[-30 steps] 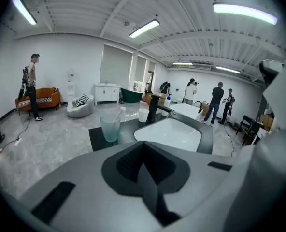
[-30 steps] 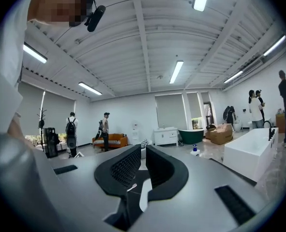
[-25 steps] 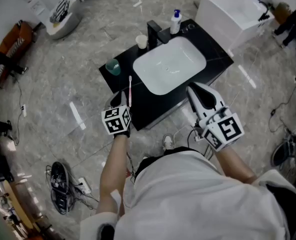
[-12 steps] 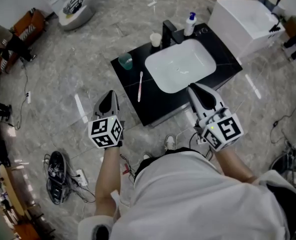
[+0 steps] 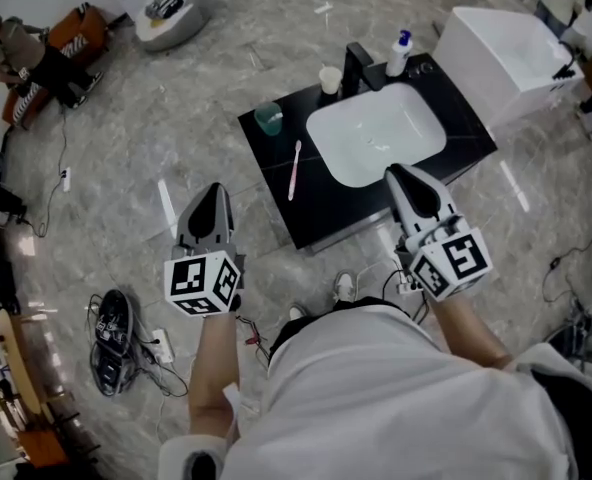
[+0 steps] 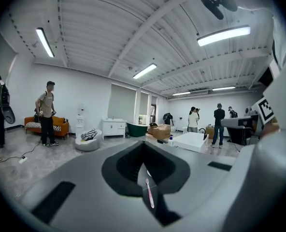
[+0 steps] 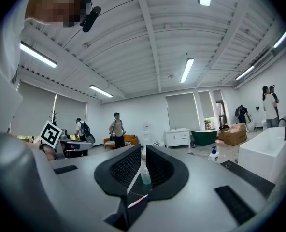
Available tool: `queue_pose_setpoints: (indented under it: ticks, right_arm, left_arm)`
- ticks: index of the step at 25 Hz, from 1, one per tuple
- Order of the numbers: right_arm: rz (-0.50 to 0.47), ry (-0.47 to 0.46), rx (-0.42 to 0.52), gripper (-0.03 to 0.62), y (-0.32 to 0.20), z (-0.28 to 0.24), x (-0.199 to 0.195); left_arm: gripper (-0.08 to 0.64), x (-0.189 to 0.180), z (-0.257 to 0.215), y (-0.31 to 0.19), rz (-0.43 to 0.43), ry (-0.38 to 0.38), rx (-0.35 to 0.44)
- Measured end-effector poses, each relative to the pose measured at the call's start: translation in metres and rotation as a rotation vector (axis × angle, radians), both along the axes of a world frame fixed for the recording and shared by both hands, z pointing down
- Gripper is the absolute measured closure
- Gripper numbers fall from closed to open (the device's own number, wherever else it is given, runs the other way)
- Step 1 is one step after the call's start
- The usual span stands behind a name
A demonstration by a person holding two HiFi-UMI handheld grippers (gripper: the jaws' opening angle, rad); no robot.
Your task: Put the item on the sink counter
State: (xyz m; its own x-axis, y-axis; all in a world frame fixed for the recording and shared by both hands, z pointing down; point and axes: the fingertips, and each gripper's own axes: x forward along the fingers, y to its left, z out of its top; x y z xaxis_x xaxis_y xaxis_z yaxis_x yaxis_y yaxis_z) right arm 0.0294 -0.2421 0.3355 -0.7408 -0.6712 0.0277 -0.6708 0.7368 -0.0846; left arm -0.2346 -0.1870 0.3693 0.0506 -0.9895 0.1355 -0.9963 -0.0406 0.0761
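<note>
A pink-and-white toothbrush [image 5: 294, 170] lies on the black sink counter [image 5: 276, 183], left of the white basin [image 5: 376, 133]; it also shows as the toothbrush [image 6: 149, 193] low in the left gripper view and the toothbrush [image 7: 137, 200] in the right gripper view. My left gripper [image 5: 211, 190] hangs over the floor, left of the counter's near corner, shut and empty. My right gripper [image 5: 401, 173] sits at the counter's front edge near the basin, jaws together with nothing held. Both grippers point level across the room, left gripper [image 6: 143, 144] and right gripper [image 7: 143, 148].
On the counter stand a teal cup [image 5: 268, 118], a white cup [image 5: 329, 78], a black faucet [image 5: 359, 66] and a pump bottle [image 5: 400, 56]. A white bathtub [image 5: 511, 53] stands right of the counter. A black shoe and cables [image 5: 111, 353] lie on the floor at left. People stand around the room.
The left gripper was at the counter with the toothbrush; it has pulled back left, off the counter. The toothbrush now lies flat on the counter. The right gripper has barely moved.
</note>
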Motion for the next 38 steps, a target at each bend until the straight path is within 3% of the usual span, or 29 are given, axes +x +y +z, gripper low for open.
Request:
queue_pose_setpoints:
  ticks: [16,24,29,38]
  right_arm:
    - [0.003,-0.026,0.005,0.537,0.009,0.001,-0.005]
    - [-0.009,-0.045,-0.002,0.537,0.03,-0.003,-0.007]
    - [-0.001,0.003,0.017,0.537,0.043,0.001,-0.013]
    - [0.028,0.0,0.028,0.537,0.053,0.001,-0.014]
  left_arm:
    - [0.558,0.002,-0.052,0.065,-0.026,-0.06,0.115]
    - [0.558,0.002,-0.043,0.105,-0.038,-0.023,0.178]
    - [0.558,-0.007,-0.04,0.118,-0.047,-0.007,0.186]
    - [0.558,-0.013,-0.036,0.126,-0.048,-0.001,0.196]
